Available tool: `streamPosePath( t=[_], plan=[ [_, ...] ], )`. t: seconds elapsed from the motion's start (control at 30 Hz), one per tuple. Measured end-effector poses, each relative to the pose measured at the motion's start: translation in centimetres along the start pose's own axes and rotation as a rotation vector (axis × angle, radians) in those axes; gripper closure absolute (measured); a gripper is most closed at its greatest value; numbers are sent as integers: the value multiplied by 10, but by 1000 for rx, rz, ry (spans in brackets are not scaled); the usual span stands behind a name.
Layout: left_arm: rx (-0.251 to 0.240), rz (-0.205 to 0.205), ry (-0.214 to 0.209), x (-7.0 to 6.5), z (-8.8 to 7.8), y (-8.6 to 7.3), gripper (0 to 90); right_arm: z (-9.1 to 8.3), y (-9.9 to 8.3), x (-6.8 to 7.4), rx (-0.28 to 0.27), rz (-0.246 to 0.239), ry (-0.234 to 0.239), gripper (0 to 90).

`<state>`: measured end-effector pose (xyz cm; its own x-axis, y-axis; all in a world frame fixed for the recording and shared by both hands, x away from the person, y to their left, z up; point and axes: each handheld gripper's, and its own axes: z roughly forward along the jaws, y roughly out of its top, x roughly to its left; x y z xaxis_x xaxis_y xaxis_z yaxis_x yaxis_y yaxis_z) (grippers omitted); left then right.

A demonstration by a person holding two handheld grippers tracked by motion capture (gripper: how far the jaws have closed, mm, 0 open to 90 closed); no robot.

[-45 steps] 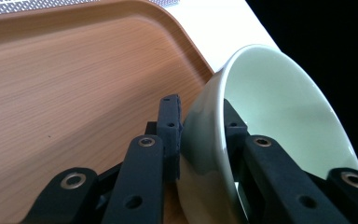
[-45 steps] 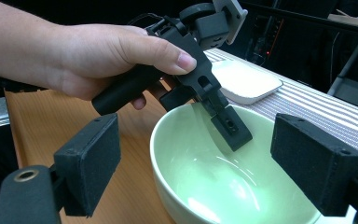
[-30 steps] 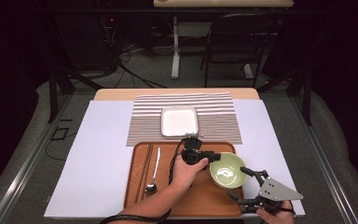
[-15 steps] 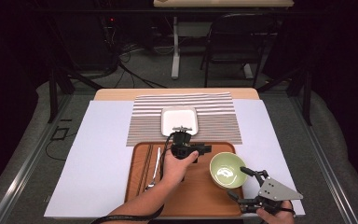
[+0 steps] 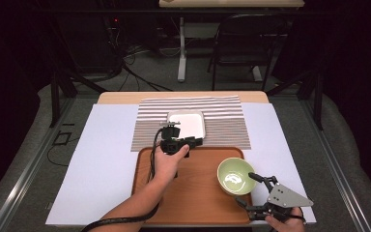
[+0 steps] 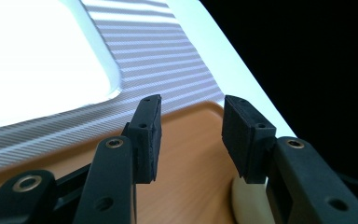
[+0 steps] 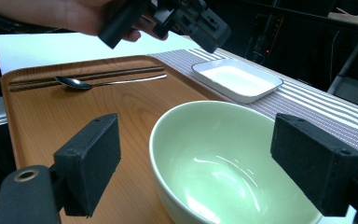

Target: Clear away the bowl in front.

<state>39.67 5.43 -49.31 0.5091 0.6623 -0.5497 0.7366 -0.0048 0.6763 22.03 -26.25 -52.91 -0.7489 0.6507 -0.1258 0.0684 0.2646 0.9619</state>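
A pale green bowl (image 5: 235, 175) stands on the right part of a wooden tray (image 5: 198, 193). My right gripper (image 5: 245, 189) sits at the bowl's near right, open wide; in the right gripper view the bowl (image 7: 223, 163) lies between its spread jaws, untouched. My left gripper (image 5: 195, 141) hovers over the tray's far edge with its jaws pointing right, open and empty (image 6: 191, 126). Just beyond it a white square plate (image 5: 186, 123) rests on a striped mat (image 5: 222, 121). A spoon (image 7: 79, 84) and chopsticks (image 7: 88, 74) lie on the tray's left side.
A white cover (image 5: 101, 159) spreads over the table under the mat and tray. The person's left forearm crosses the tray's left half. A chair and desk legs stand on the dark floor beyond the table.
The left gripper has drawn away from the bowl's left rim, moving up and to the far left toward the white plate. The bowl and the right gripper have stayed put.
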Motion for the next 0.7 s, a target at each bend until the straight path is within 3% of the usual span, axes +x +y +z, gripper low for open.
streamPosePath(
  t=[0.33, 0.7],
  plan=[
    [-60, -3, 99, 22, -21, 16, 556, 0, -1, -1, 1, 5, -3, 154],
    [-92, 7, 198, 43, -27, 29, 521, 1, -2, -2, 6, 11, -7, 153]
  ],
)
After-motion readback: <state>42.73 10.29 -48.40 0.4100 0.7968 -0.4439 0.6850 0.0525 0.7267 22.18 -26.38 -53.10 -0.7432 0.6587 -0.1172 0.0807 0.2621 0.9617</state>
